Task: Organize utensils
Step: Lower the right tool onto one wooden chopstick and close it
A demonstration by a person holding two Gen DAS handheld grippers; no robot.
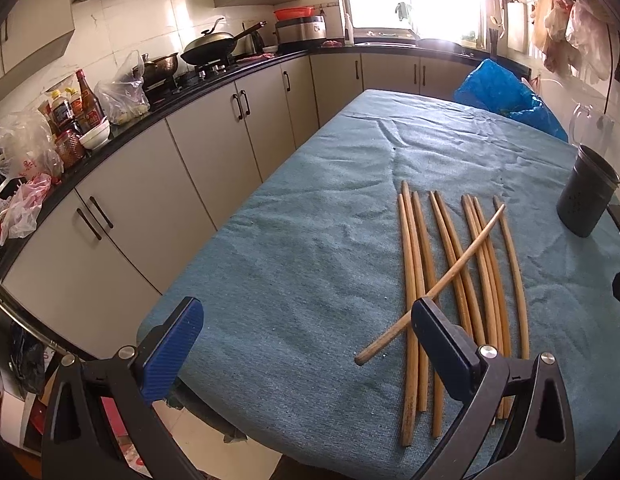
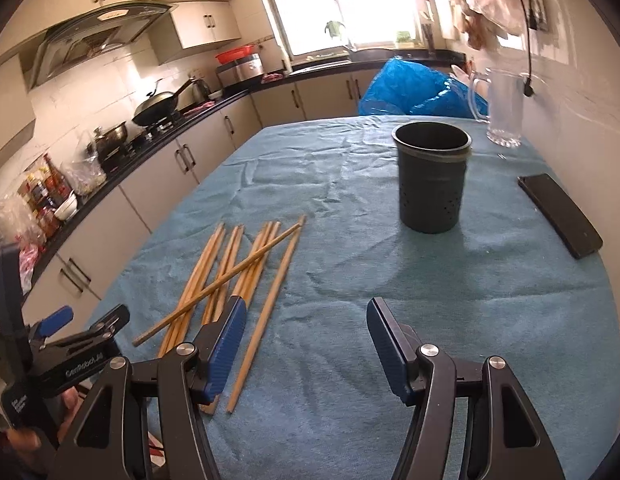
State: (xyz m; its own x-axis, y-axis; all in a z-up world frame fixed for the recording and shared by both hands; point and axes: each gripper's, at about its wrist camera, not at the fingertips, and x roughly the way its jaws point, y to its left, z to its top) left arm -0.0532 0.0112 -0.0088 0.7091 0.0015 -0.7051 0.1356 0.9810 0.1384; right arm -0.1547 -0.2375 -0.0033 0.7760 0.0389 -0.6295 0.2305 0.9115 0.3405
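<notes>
Presently both grippers hover with jaws spread, nothing between them. Wooden chopsticks lie on the desk, long axes running away from the left gripper, one crossing diagonally at its right jaw. Right gripper sits beside them; black holder stands ahead. Near ends hidden behind jaws.
</notes>
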